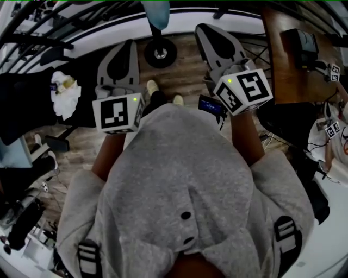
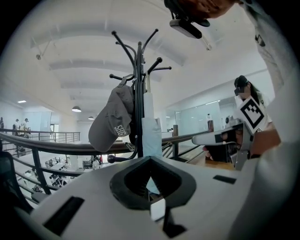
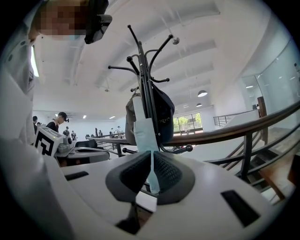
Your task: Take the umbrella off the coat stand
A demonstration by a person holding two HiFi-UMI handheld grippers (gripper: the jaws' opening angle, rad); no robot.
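A black coat stand (image 2: 139, 79) rises ahead of both grippers, and its round base (image 1: 160, 52) stands on the wood floor. A pale blue folded umbrella (image 2: 151, 126) hangs from the stand's hooks. It also shows in the right gripper view as a long strip, the umbrella (image 3: 143, 124), and its lower end (image 1: 157, 13) is at the top of the head view. My left gripper (image 2: 150, 161) points at the stand, jaws together with nothing held. My right gripper (image 3: 151, 154) is shut and empty, a little short of the umbrella. Both grippers (image 1: 130, 44) (image 1: 202, 28) are held side by side.
A grey cap (image 2: 112, 119) hangs on the stand beside the umbrella. A dark curved railing (image 3: 225, 133) runs behind the stand. A wooden desk (image 1: 288, 59) with gear stands at the right, dark clutter and a white cloth (image 1: 65, 95) at the left. People stand in the distance.
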